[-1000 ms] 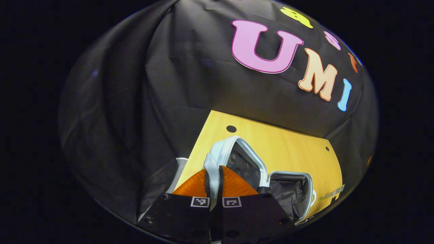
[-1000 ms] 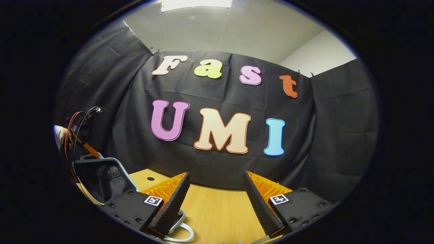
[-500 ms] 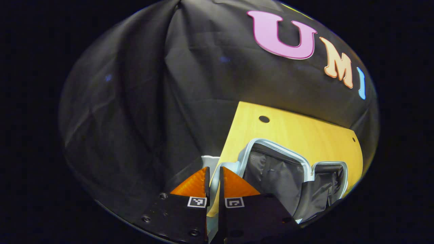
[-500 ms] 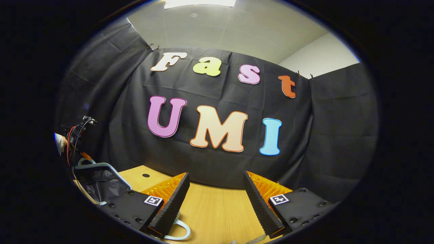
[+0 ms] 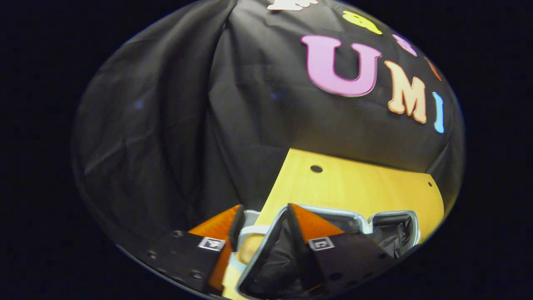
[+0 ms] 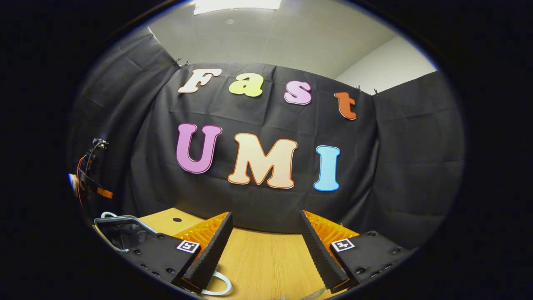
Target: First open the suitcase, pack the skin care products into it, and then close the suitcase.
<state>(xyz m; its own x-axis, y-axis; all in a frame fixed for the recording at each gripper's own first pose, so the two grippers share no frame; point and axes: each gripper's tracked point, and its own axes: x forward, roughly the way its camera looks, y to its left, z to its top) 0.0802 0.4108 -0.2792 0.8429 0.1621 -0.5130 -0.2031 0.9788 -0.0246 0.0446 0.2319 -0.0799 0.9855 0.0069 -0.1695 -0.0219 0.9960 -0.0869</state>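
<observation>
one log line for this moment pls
suitcase: open on table | left gripper: open, over lid rim | right gripper: open, empty

My left gripper (image 5: 261,216) has its fingers spread apart, pointing low. My right gripper (image 6: 264,233) is held level with its fingers wide apart, gripping nothing.

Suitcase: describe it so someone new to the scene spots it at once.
Start at the yellow wooden table in front of the black cloth wall. At its near edge lies the suitcase, opened flat, in front of the left tool. Pale silvery rims around two dark fabric-lined halves set it apart from the bare wood.
</observation>
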